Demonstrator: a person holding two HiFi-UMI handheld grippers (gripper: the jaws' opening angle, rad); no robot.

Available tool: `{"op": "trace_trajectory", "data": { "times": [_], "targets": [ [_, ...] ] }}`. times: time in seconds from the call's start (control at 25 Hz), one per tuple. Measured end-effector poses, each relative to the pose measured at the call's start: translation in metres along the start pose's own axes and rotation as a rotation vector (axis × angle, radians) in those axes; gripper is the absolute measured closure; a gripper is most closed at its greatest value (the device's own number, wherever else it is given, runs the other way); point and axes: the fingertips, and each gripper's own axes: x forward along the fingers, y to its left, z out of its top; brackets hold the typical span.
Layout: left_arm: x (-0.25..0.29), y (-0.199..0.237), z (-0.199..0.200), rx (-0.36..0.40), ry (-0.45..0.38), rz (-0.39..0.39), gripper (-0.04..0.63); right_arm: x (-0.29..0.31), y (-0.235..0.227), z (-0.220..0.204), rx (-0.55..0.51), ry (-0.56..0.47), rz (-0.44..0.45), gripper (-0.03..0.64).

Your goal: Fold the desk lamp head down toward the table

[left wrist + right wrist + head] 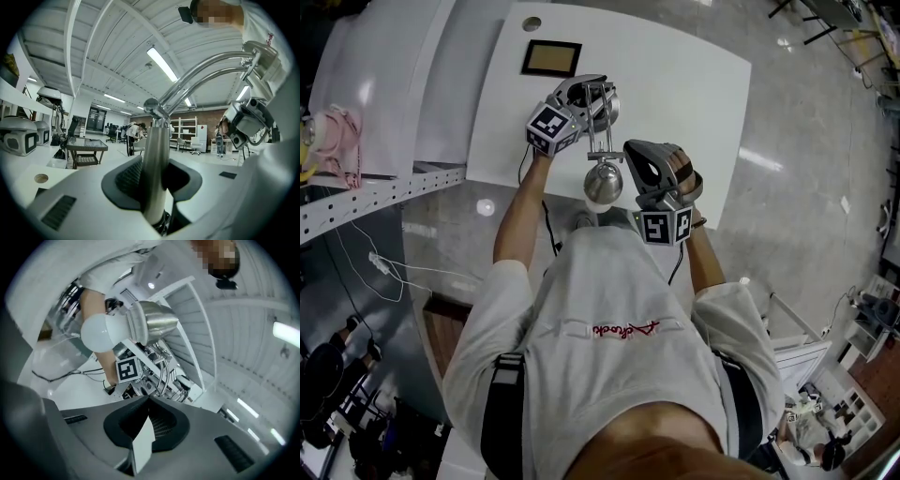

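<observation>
The left claw pinches the upright chrome metal post of the silver twin-armed desk lamp, which stands on the white surface. The lamp's rounded silver head, white bulb showing, hangs just beside the right claw, whose jaws are pressed together on nothing.

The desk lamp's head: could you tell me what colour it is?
Silver metal lamp head; clearest in the right gripper view.
</observation>
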Motion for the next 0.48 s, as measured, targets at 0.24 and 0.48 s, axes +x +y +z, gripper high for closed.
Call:
{"op": "trace_trajectory", "data": {
  "times": [0.24, 0.48],
  "targets": [
    [0.0, 0.0, -0.001, -0.006, 0.004, 0.001, 0.454, 0.002, 0.003, 0.012, -0.352, -0.043, 0.024, 0.612],
    [0.001, 0.0, 0.0, -0.003, 0.006, 0.001, 0.456, 0.002, -0.012, 0.03, -0.297, -0.129, 0.013, 0.491]
  ]
}}
